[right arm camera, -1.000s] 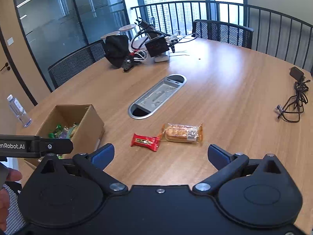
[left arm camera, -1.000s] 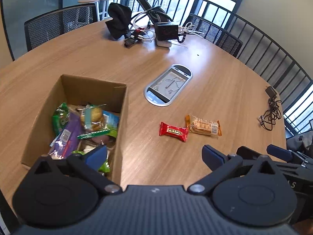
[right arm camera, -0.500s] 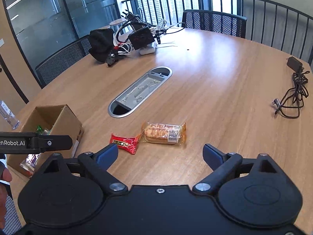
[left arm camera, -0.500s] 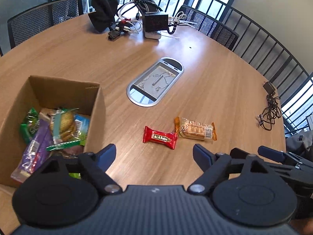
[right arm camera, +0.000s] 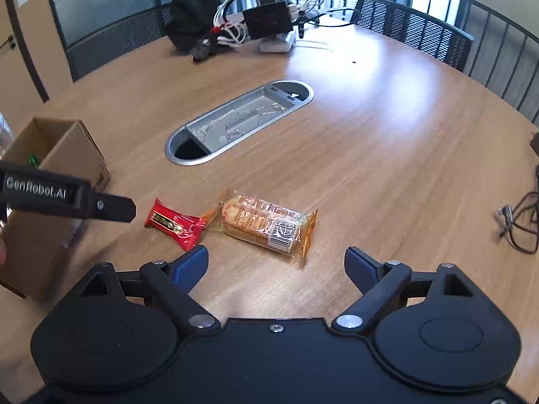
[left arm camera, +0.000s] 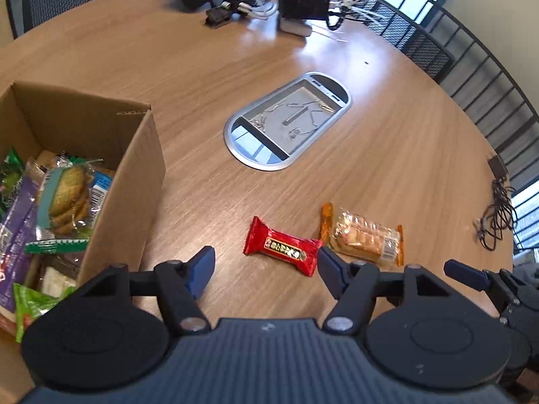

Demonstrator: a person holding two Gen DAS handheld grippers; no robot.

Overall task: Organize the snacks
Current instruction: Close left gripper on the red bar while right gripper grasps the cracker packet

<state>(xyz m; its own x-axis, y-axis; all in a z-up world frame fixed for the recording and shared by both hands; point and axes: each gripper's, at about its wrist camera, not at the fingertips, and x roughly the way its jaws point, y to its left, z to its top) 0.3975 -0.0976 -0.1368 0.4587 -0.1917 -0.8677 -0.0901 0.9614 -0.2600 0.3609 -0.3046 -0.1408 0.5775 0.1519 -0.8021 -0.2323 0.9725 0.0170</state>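
Observation:
A red snack bar [left arm camera: 282,246] and an orange cracker pack [left arm camera: 363,235] lie side by side on the wooden table [left arm camera: 202,77]. My left gripper [left arm camera: 266,267] is open and empty, low over the table just in front of the red bar. A cardboard box [left arm camera: 141,175] at the left holds several snack packs. In the right wrist view my right gripper [right arm camera: 276,264] is open and empty, just short of the cracker pack [right arm camera: 266,224], with the red bar [right arm camera: 175,223] to its left. The box [right arm camera: 67,155] stands at the far left.
An oval metal cable hatch [left arm camera: 288,124] sits in the table's middle. A black bag, power strip and cables [right arm camera: 242,23] lie at the far edge. A coiled charger cable [right arm camera: 522,219] lies at the right. Mesh chairs [right arm camera: 414,30] and a railing ring the table.
Both grippers have moved forward and down toward the two snacks. The left gripper has swung right, away from over the box, and now frames the red bar.

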